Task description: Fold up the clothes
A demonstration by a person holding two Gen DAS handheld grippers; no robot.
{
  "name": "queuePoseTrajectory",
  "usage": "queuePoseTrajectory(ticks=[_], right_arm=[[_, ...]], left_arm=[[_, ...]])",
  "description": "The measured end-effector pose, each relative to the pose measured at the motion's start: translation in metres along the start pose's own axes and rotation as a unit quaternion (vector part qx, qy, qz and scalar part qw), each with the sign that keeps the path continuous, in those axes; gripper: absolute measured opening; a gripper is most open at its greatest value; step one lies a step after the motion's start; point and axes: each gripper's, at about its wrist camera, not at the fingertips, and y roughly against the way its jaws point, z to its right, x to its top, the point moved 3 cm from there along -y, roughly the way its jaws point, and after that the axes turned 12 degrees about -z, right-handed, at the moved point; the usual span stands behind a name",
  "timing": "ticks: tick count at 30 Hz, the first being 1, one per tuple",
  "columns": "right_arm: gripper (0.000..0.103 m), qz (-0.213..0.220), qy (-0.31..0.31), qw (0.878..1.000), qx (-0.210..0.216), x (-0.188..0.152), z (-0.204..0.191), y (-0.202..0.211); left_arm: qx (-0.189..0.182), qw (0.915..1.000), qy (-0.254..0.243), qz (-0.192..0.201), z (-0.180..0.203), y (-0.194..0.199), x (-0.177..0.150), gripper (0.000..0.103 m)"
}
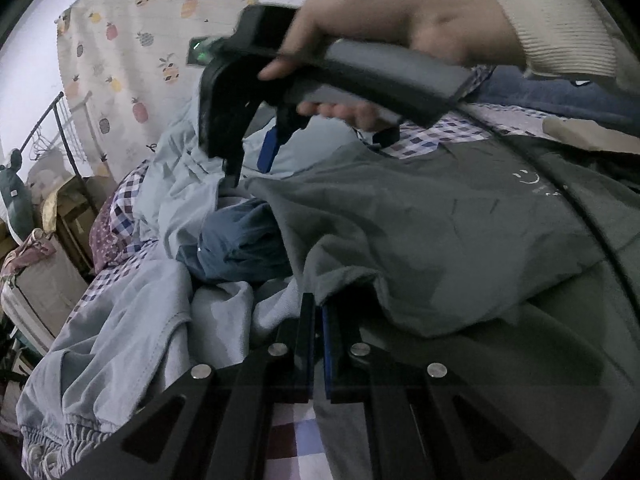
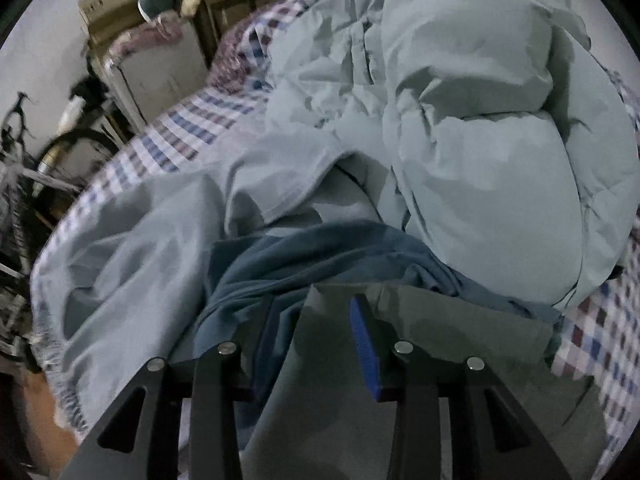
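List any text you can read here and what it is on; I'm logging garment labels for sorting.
No text is readable.
Grey shirt: a small white smiley print with a line of lettering under it, too small and blurred to read.
Blue garment: a tiny white speck, perhaps a tag, illegible.
Pineapple curtain: pictures only, no words.
Right wrist view: no writing in sight.

**Print on the grey garment**

A small pale smiley sign is printed on the grey garment in the left wrist view. Beneath it a short line of pale lettering is seen, probably text, but too blurred to be read.
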Motion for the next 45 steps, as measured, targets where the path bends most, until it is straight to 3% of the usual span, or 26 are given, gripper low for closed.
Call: queuePoseTrajectory(ticks=[1, 4, 10, 15, 21, 24, 25, 28, 35, 39, 45], right_arm=[[0.038, -0.005, 0.004, 1.0, -0.006, 0.001, -0.003, -0.003], [0.002, -0.013, 0.016, 0.999, -0.035, 0.001, -0.008, -0.011], [0.001, 0.0, 0.02, 0.998, -0.052, 0.007, -0.01, -0.005], [0.0, 0.019, 0.007, 0.998, -0.066, 0.02, -0.006, 0.0], [0.002, 0.022, -0.025, 0.997, -0.063, 0.028, 0.005, -0.008], [0.014, 0.039, -0.04, 0.997, -0.051, 0.015, 0.016, 0.011], [0.025, 0.046, -0.042, 0.997, -0.049, 0.008, 0.021, 0.019], [0.04, 0.067, -0.053, 0.995, -0.042, -0.024, 0.047, 0.054], [0.042, 0.049, -0.109, 0.991, -0.059, -0.149, 0.136, 0.111], [0.042, 0.017, -0.17, 0.983, -0.064, -0.229, 0.185, 0.116], [0.042, -0.03, -0.223, 0.974, -0.016, -0.31, 0.221, 0.094]], left_arm=[[0.0, 1.0, -0.002, 0.0, 0.0, 0.0, 0.0, 0.001], [-0.001, 0.9999, -0.015, -0.005, 0.004, -0.001, -0.004, 0.001], [-0.002, 0.9996, -0.027, -0.011, 0.008, -0.002, -0.007, 0.001], [0.028, 0.9992, -0.018, -0.021, -0.004, -0.005, -0.01, 0.001], [0.041, 0.9973, -0.014, -0.059, -0.013, -0.018, -0.017, 0.001], [0.038, 0.9965, -0.015, -0.072, -0.014, -0.024, -0.017, 0.001], [0.036, 0.9962, -0.015, -0.078, -0.015, -0.025, -0.018, 0.001], [0.036, 0.9938, -0.02, -0.103, -0.015, -0.033, -0.024, 0.002], [0.028, 0.9915, -0.011, -0.127, -0.024, -0.033, -0.031, 0.002], [0.008, 0.992, 0.013, -0.125, -0.034, -0.024, -0.03, 0.002], [-0.038, 0.9909, 0.065, -0.111, -0.048, -0.01, -0.025, 0.002]])
